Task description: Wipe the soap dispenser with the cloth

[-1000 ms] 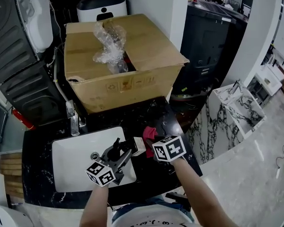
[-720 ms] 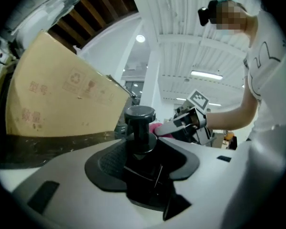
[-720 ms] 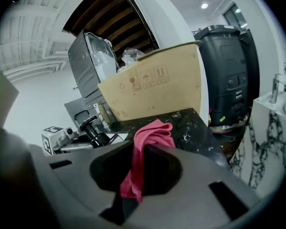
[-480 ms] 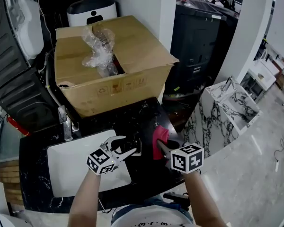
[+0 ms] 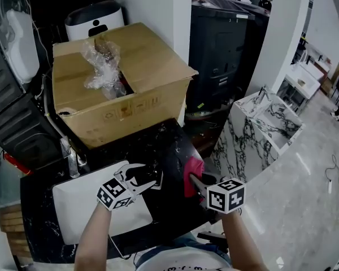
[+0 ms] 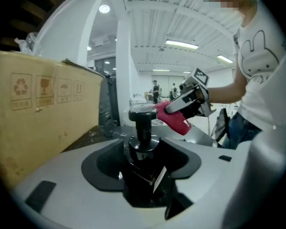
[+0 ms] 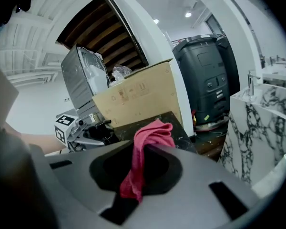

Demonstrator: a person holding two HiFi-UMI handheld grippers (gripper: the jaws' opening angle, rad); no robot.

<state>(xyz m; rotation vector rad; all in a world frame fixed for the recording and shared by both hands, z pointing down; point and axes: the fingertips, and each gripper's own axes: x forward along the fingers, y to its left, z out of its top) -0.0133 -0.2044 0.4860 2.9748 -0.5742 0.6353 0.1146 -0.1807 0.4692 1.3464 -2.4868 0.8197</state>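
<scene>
My left gripper (image 5: 142, 176), over the right edge of the sink (image 5: 73, 208), has the soap dispenser (image 6: 142, 142) upright between its jaws. They have just eased wider, though the pads still seem to press it. My right gripper (image 5: 196, 182), right of the sink, is clamped on the red cloth (image 7: 142, 151). Behind the sink, the cardboard box (image 5: 141, 103) holds crumpled plastic wrap (image 5: 101, 66).

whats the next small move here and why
Probably bring the right claw, shut on the red cloth, across to the soap dispenser in the left claw, whose jaws have just been opening slightly. Cloth and dispenser are apart in both gripper views, so no wiping contact exists yet.
</scene>
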